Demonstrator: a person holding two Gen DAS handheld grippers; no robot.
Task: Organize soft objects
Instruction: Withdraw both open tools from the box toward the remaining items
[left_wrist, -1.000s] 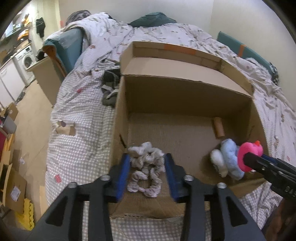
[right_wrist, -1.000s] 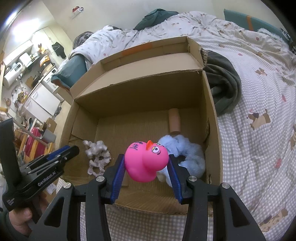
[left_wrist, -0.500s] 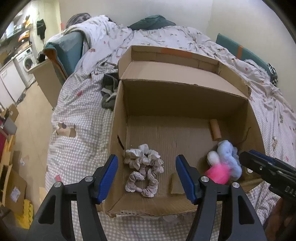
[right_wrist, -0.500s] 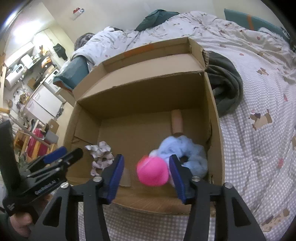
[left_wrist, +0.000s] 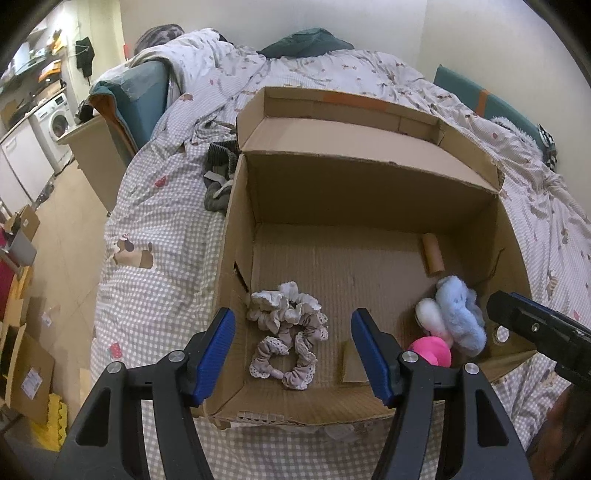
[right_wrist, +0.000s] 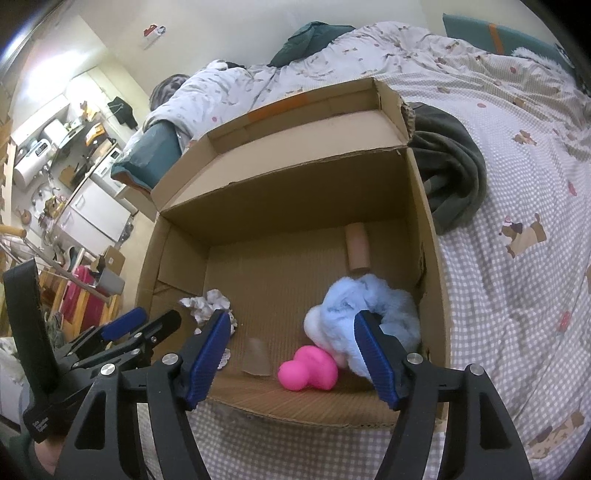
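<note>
- We hold our left gripper (left_wrist: 291, 345) with jaws spread wide, gripping nothing
- Our right gripper (right_wrist: 291, 347) is likewise parted and empty
- Both point forward and downward, side by side, close together

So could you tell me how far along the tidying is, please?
Done: scrunchies, pink duck and blue plush lie in the box. In hand: nothing; left tongs and right tongs are open. Left: perhaps the dark cloth beside the box.
</note>
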